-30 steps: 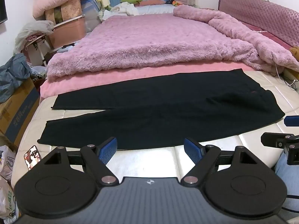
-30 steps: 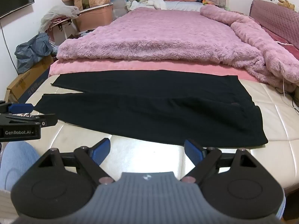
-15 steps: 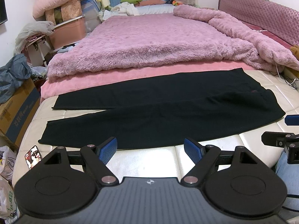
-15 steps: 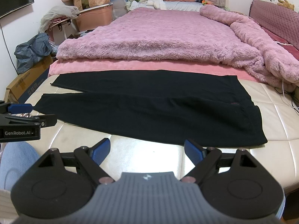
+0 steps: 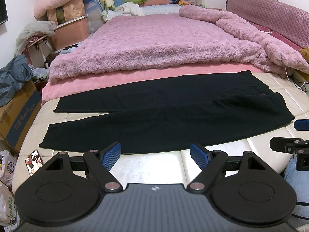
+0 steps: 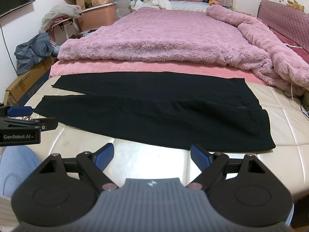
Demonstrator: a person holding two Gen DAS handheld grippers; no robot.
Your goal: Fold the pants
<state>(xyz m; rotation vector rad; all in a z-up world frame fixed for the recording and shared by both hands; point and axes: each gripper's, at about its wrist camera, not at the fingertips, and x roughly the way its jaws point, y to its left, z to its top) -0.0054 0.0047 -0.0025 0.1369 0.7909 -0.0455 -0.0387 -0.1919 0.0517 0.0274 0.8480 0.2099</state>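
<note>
Black pants lie spread flat across the cream mattress, waist at the right, both legs stretching left and slightly apart at the cuffs. They also show in the right wrist view. My left gripper is open and empty, just short of the pants' near edge. My right gripper is open and empty, also just before the near edge. Each gripper shows at the side of the other's view.
A fluffy purple blanket over a pink sheet covers the bed beyond the pants. A phone lies at the mattress's left corner. Cardboard boxes, bags and storage bins stand left of the bed. A padded headboard is at the right.
</note>
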